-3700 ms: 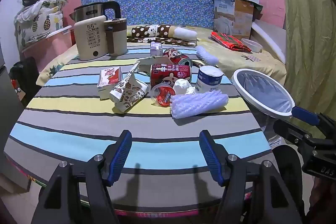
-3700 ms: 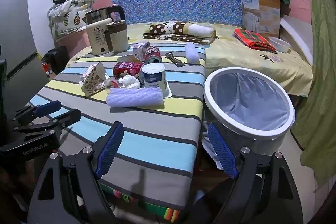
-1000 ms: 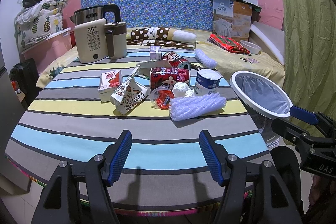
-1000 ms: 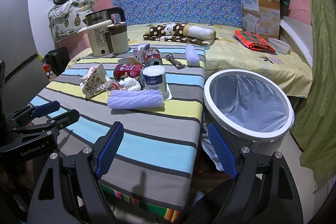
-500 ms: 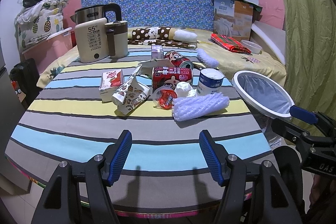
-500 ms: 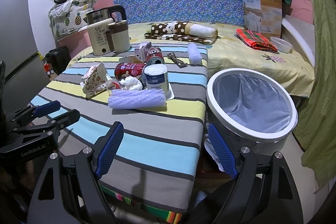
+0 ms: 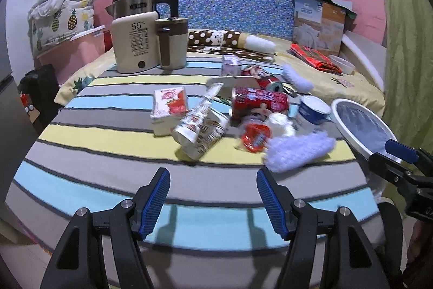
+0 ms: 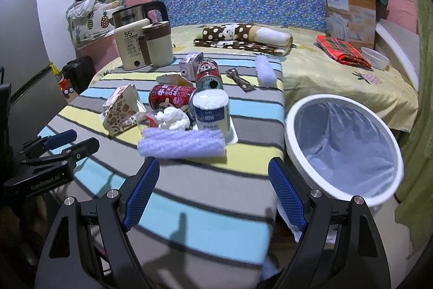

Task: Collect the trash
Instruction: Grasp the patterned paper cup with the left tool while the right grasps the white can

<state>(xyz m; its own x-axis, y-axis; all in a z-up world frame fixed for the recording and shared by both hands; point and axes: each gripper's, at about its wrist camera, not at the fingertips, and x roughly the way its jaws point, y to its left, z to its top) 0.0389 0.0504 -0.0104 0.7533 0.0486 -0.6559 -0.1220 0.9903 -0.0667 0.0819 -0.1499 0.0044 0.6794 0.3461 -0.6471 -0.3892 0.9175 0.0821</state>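
Trash lies heaped mid-table: a foam net sleeve (image 7: 299,151) (image 8: 181,144), a red can on its side (image 7: 259,98) (image 8: 171,96), a white-blue cup (image 7: 311,112) (image 8: 212,110), a crumpled tissue (image 8: 173,119), a patterned carton (image 7: 200,129) (image 8: 120,110), a strawberry milk box (image 7: 169,109) and a red lid (image 7: 255,137). A white-rimmed trash bin with a liner (image 8: 343,145) (image 7: 362,126) stands right of the table. My left gripper (image 7: 212,201) is open and empty before the heap. My right gripper (image 8: 213,195) is open and empty, near the foam sleeve and bin.
A kettle and beige dispenser (image 7: 143,42) stand at the table's far left. A second can (image 8: 208,73), a small purple box (image 8: 190,64), another foam sleeve (image 8: 266,71) and a wrapper lie behind the heap. A bed with a rolled blanket (image 8: 243,38) lies beyond.
Both grippers have moved forward towards the heap, so the trash looks larger and slightly blurred. Both stay open; nothing has been picked up.
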